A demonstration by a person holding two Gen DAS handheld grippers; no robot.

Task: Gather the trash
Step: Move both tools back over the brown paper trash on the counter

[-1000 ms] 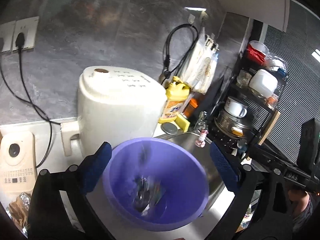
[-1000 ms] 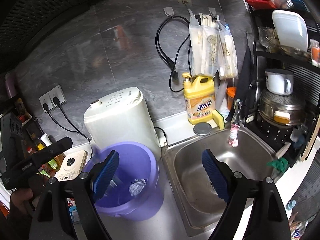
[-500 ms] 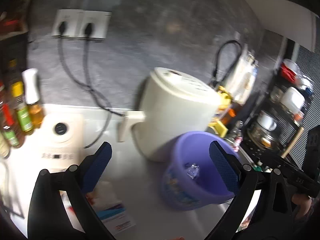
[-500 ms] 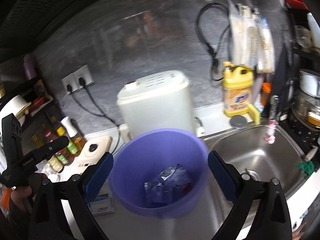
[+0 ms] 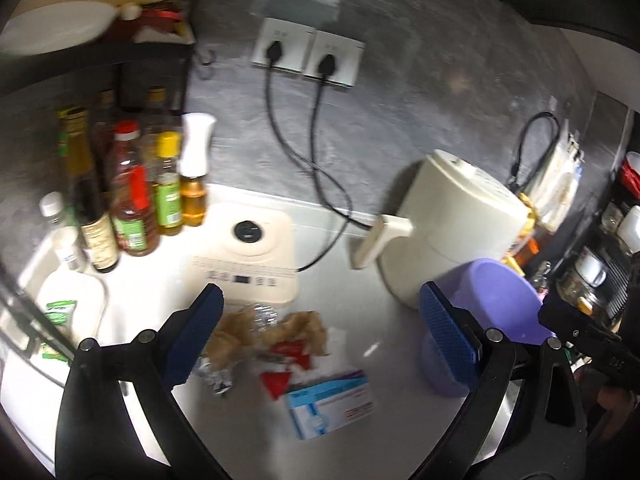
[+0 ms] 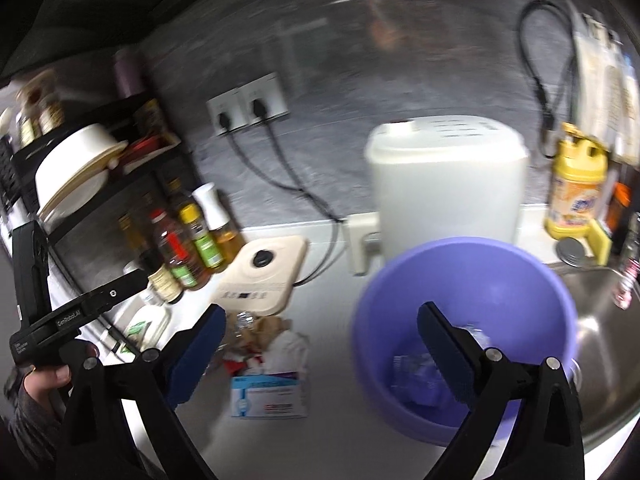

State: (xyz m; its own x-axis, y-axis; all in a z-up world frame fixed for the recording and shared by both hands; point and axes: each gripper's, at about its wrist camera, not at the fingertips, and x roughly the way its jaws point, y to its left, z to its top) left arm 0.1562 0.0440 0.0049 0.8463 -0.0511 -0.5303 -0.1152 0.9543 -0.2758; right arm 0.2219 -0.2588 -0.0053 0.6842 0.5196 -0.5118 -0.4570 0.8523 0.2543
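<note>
- Both wrist views have swung left along the counter within the last second: the purple bin [image 5: 496, 312], which filled the left view a second ago, now sits at that view's right edge, and the trash pile [image 5: 272, 336] has come into the middle.
- I judge this as a drop just finished, and both hands heading back for the next pick.
- The pile, made up of crumpled brown paper, clear plastic and red scraps, lies on the white counter [image 5: 344, 264] just in front of the cream scale [image 5: 250, 256], with a blue-and-white box [image 5: 330, 404] on its near side.
- The bin stands to the right of the pile, beside the white appliance [image 5: 456, 236], with wrappers [image 6: 420, 372] already inside.
- The left gripper [image 5: 320, 334] stands wide and empty, above the pile.
- The right gripper [image 6: 322, 354] has just been opening; it is wide, with nothing between its pads, and its right finger [image 6: 446, 354] is over the bin.
</note>
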